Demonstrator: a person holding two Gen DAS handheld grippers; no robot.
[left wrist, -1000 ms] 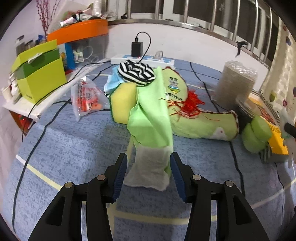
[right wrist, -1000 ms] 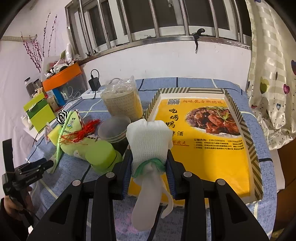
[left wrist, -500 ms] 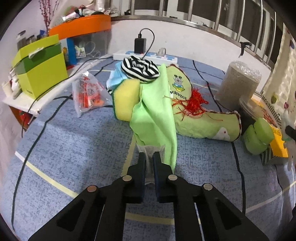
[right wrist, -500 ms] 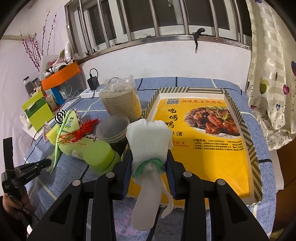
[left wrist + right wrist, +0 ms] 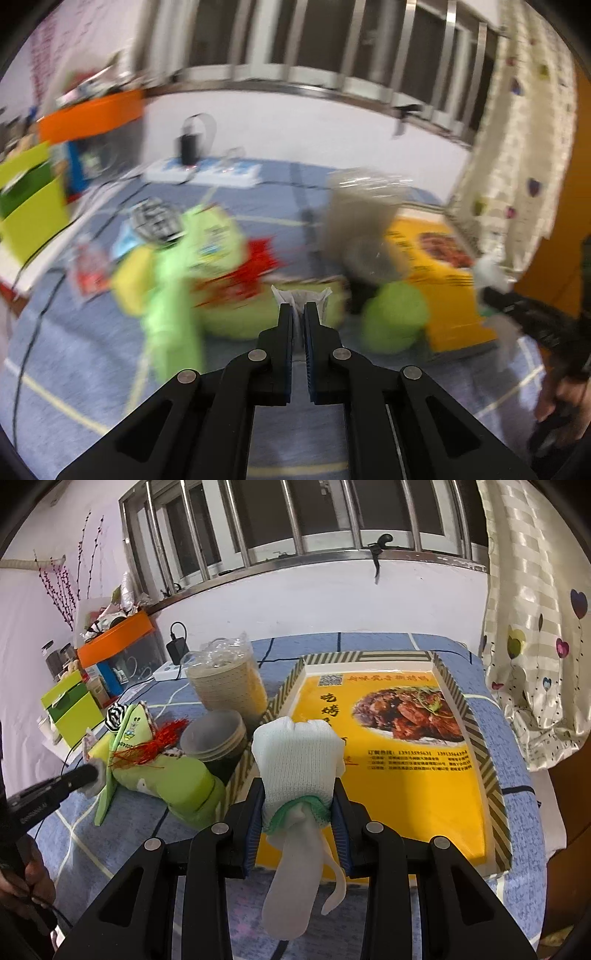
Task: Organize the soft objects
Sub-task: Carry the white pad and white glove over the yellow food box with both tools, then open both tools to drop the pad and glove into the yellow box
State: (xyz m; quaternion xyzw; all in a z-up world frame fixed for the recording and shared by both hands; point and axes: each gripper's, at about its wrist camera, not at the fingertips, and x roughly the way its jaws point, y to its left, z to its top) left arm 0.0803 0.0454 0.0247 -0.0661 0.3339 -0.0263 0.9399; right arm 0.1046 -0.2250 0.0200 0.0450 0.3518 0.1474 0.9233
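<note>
My left claw (image 5: 299, 314) is pressed together on a white tissue (image 5: 301, 295), pinching only its edge; the jaws have just been closing onto it. It hangs near the green cloth (image 5: 173, 295) and the green plush (image 5: 162, 771), so I judge the thin sheet could tear or drag that cloth along if it snags. To the right stand the cups (image 5: 225, 686) and bowls (image 5: 214, 734), easy to knock. My right claw (image 5: 297, 805) pinches a white glove (image 5: 295, 760) over the near left edge of the yellow box (image 5: 406, 775). The box interior is bare, with open room; the curtain (image 5: 535, 627) crowds its far right.
</note>
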